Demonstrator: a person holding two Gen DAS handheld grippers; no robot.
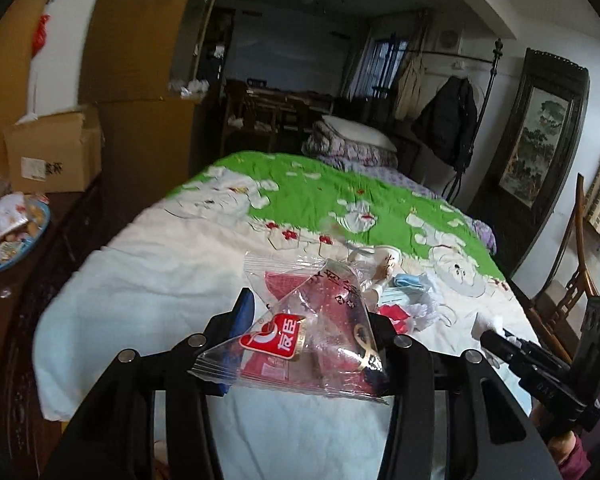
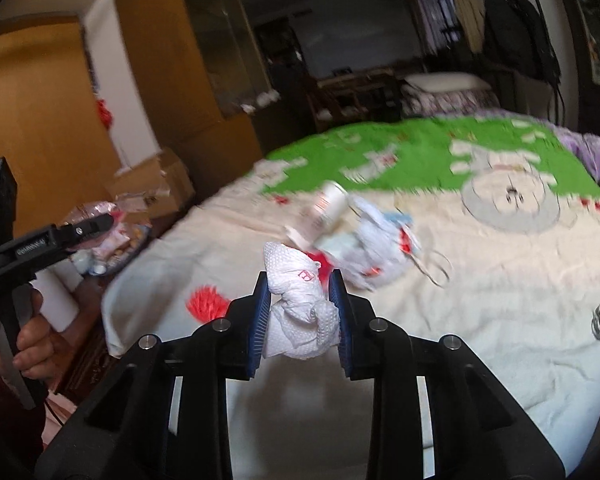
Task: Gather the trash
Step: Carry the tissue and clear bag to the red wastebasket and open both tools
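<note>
Both grippers are clamped on trash above the bed [image 1: 148, 280]: the left gripper [image 1: 306, 328] pinches a clear red snack wrapper [image 1: 312, 336], the right gripper [image 2: 300, 312] squeezes a crumpled white tissue [image 2: 300, 308] between its blue pads [image 2: 260, 320]. Beyond them, more trash lies heaped on the quilt [image 2: 356, 236], including a small white bottle [image 2: 330, 208].

The left gripper [image 1: 306, 336] pointed forward and a bit down. Its jaws were squeezed on a wrapper [image 1: 308, 344] that stuck out between them. The right gripper [image 2: 300, 312] pointed forward and a bit down too. Its blue pads [image 2: 260, 312] pinched a white tissue [image 2: 298, 308] from both sides. In the right wrist view, a hand [image 2: 32, 340] gripped the black handle of the left gripper, with a dark red sleeve [image 2: 0, 400] below it.
</note>
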